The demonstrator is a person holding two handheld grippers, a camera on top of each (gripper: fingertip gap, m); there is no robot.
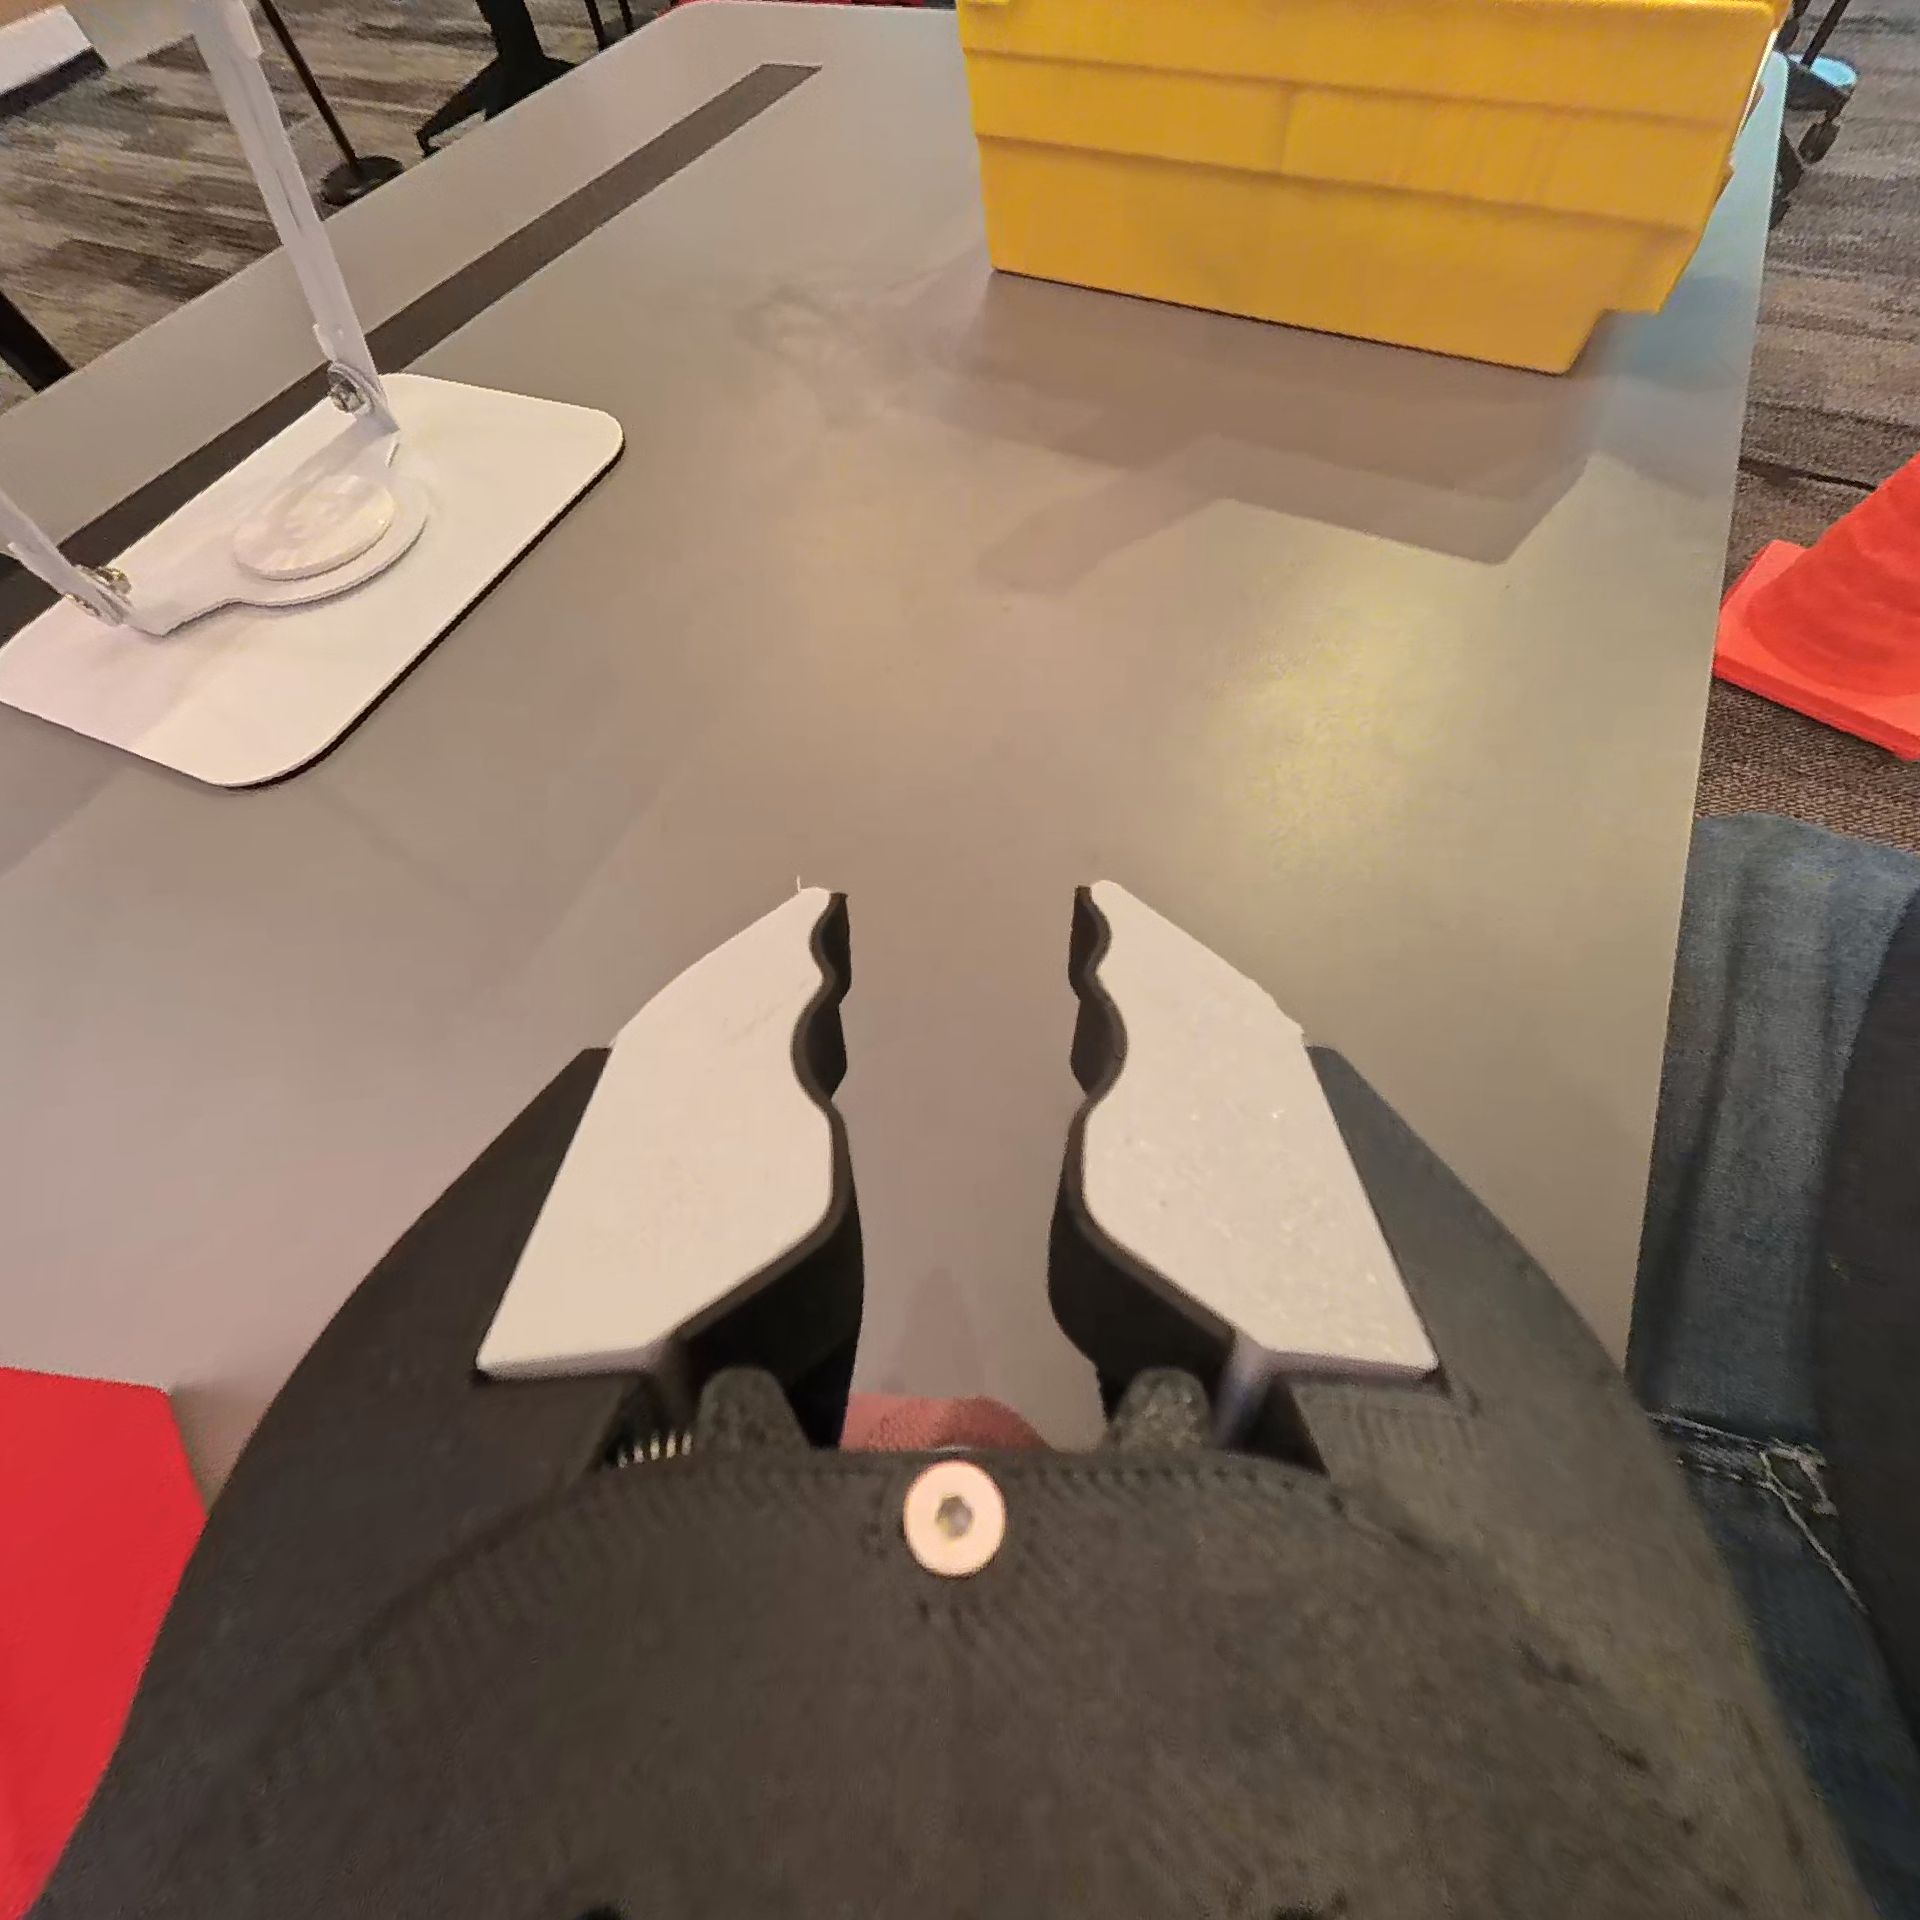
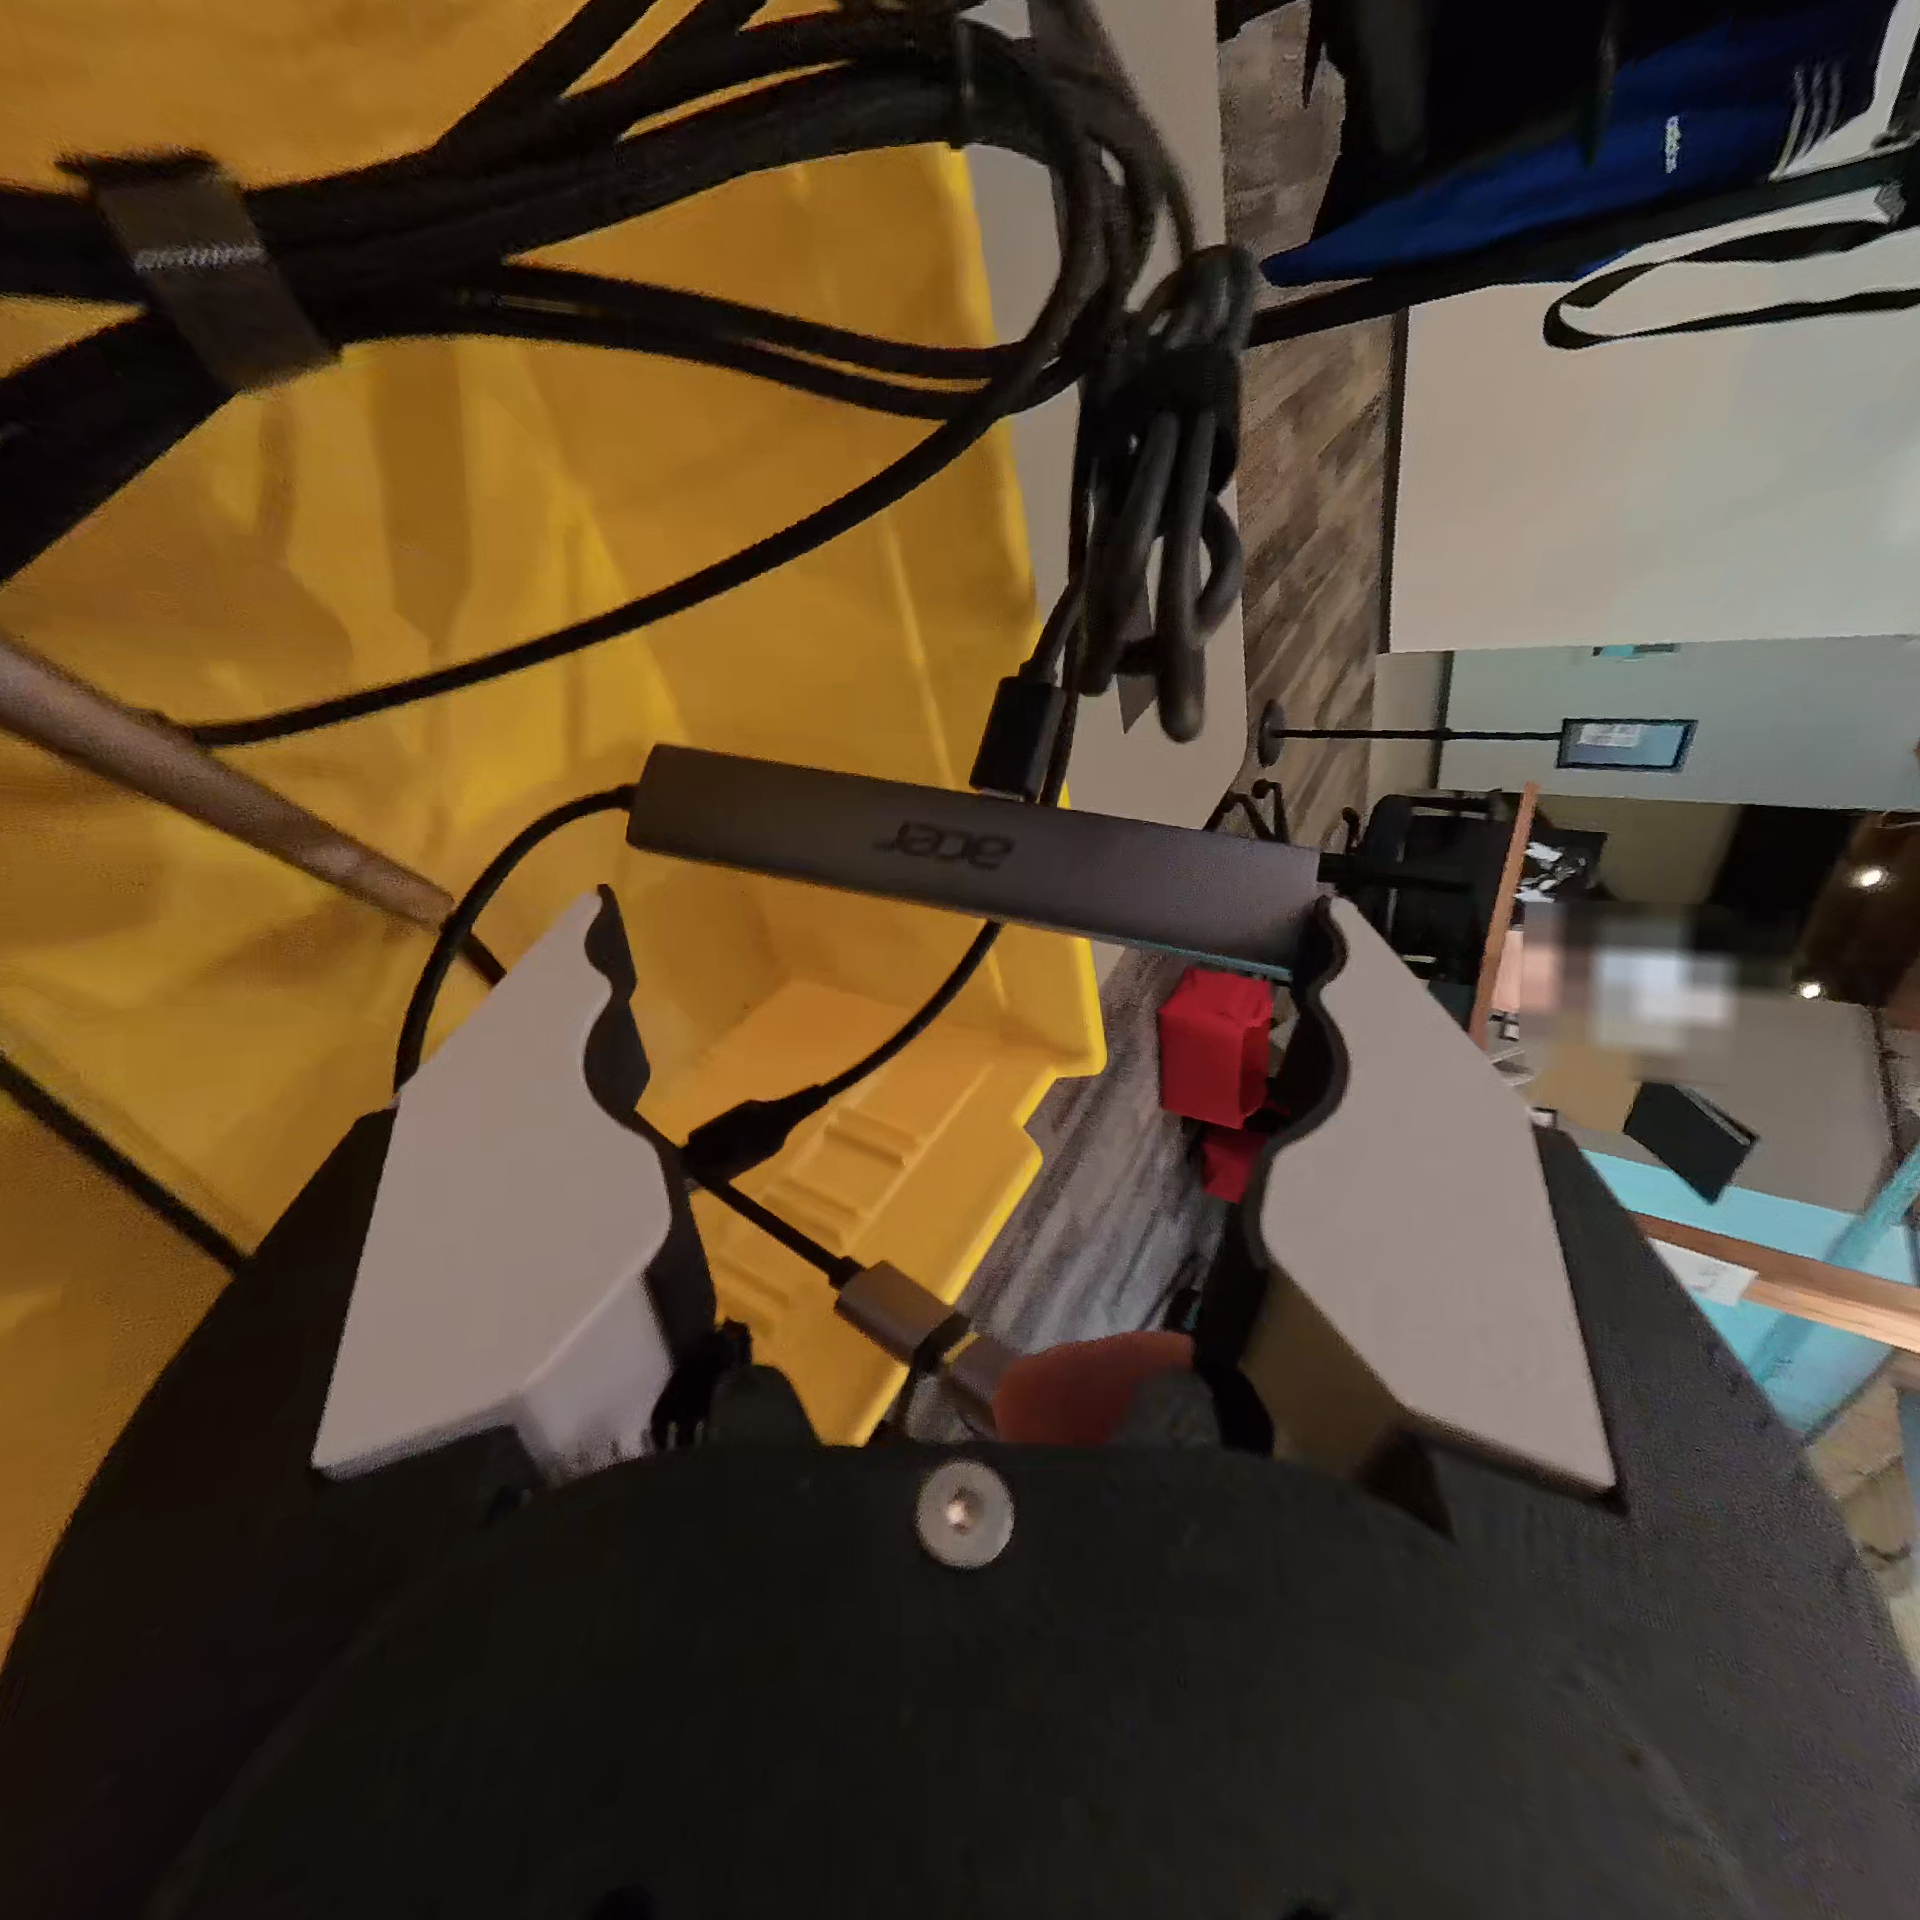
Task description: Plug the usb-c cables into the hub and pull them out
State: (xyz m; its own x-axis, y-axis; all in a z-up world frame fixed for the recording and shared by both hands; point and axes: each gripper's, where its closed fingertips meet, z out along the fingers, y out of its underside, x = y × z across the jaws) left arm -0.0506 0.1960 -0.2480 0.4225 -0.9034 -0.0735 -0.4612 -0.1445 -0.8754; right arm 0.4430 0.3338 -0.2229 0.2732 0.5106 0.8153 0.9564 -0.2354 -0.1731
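Right gripper (image 2: 961, 940) jaws spread, hub (image 2: 966, 847) at my fingertips, frame centre.
One black plug (image 2: 1020, 736) seated; remaining cables (image 2: 582, 281) unplugged; left gripper (image 1: 961, 914) jaws released, empty.

One yellow bin (image 1: 1340, 166) at one o'clock on the table (image 1: 935, 644), one white stand (image 1: 301, 561) at ten o'clock, one orange cone (image 1: 1849, 613) at three o'clock; in the right view, one grey hub (image 2: 966, 852), one black plug (image 2: 1018, 732) in it, one loose silver plug (image 2: 894, 1314), one bundle of black cables (image 2: 520, 281)
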